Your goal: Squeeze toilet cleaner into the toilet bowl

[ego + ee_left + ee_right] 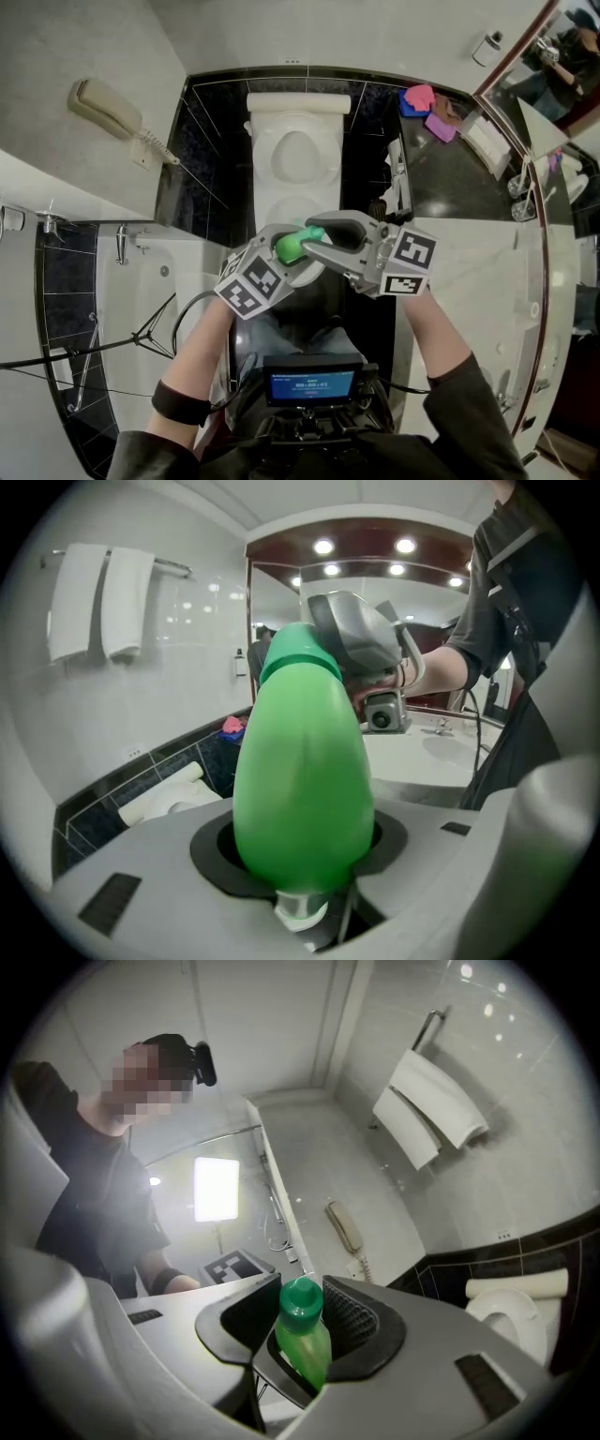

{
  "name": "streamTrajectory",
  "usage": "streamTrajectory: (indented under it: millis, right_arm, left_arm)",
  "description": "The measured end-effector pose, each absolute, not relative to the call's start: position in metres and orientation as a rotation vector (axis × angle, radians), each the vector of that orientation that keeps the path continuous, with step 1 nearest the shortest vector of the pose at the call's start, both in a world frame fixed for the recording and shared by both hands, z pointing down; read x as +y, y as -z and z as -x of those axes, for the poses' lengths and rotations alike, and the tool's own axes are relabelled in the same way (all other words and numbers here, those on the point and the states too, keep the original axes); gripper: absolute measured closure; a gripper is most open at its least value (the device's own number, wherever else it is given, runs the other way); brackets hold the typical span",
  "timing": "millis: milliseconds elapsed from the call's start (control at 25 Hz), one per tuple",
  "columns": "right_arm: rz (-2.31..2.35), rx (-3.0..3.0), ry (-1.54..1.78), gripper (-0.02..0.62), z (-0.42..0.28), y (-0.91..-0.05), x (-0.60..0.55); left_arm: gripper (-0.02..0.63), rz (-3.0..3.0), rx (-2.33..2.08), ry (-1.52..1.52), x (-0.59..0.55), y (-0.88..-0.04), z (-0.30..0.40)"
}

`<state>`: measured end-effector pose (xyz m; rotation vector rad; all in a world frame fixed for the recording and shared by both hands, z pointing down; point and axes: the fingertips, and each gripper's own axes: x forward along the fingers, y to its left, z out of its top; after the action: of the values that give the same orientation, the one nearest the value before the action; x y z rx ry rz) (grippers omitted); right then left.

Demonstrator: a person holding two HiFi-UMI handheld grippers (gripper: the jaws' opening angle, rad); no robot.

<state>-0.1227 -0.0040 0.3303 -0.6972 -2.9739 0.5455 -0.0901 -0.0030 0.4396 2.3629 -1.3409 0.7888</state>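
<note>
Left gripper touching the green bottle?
Touching. The left gripper view shows the green bottle seated against both pads of the left gripper.

One bottle, one toilet

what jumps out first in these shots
The bright green cleaner bottle sits mid-frame in the head view. The left gripper holds its body while the right gripper clamps its cap. Beyond it, a white toilet stands against black wall tiles.

Capped green cleaner bottle, tilted, near white toilet bowl.
</note>
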Motion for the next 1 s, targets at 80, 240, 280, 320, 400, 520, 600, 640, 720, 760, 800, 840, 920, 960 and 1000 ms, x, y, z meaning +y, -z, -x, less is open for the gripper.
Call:
streamTrajectory:
  millis: [80,240,280,320,400,520,600,640,720,760,800,840,920,960,1000]
  right_arm:
    - [0.556,-2.92,-0.696,0.445,0.127,-0.339,-0.011]
    - [0.205,-2.667,-1.106,0.445,0.133,-0.366,-0.02]
    - [0.146,-2.601,-1.166,0.445,0.134,-0.372,-0.019]
    - [0.107,-2.55,-1.205,0.445,0.135,-0.375,-0.018]
    - [0.064,-2.495,-1.241,0.445,0.136,-0.38,-0.016]
    - [0.1,-2.548,-1.197,0.44,0.139,-0.378,-0.014]
    - [0.223,-2.689,-1.036,0.429,0.14,-0.364,-0.011]
    - [0.325,-2.781,-0.893,0.416,0.138,-0.354,-0.008]
    - [0.554,-2.916,-0.509,0.408,0.131,-0.334,0.005]
    - [0.643,-2.93,-0.312,0.408,0.126,-0.329,0.01]
    - [0.713,-2.915,-0.152,0.409,0.121,-0.326,0.015]
    - [0.769,-2.887,-0.028,0.408,0.118,-0.324,0.019]
    - [0.842,-2.825,0.169,0.403,0.111,-0.32,0.025]
    - [0.866,-2.792,0.249,0.405,0.109,-0.32,0.027]
    - [0.888,-2.756,0.32,0.405,0.107,-0.32,0.03]
  left_arm:
    - [0.43,-2.294,-1.447,-0.839,-0.007,-0.449,0.099]
    - [0.43,-2.166,-1.621,-1.014,-0.012,-0.47,0.12]
    - [0.43,-2.143,-1.646,-1.057,-0.011,-0.475,0.123]
    - [0.43,-2.126,-1.665,-1.089,-0.01,-0.479,0.126]
    - [0.43,-2.106,-1.681,-1.112,-0.008,-0.483,0.128]
    - [0.43,-2.129,-1.66,-1.029,-0.008,-0.481,0.125]
    - [0.43,-2.196,-1.601,-0.917,-0.006,-0.472,0.119]
    - [0.43,-2.244,-1.551,-0.865,-0.004,-0.467,0.115]
    - [0.43,-2.347,-1.428,-0.788,0.002,-0.456,0.104]
    - [0.43,-2.395,-1.367,-0.765,0.006,-0.452,0.1]
    - [0.43,-2.437,-1.31,-0.756,0.01,-0.448,0.096]
    - [0.43,-2.471,-1.259,-0.76,0.014,-0.445,0.093]
    - [0.43,-2.515,-1.167,-0.784,0.021,-0.442,0.088]
    - [0.43,-2.526,-1.13,-0.8,0.023,-0.442,0.087]
    - [0.43,-2.531,-1.1,-0.817,0.025,-0.442,0.085]
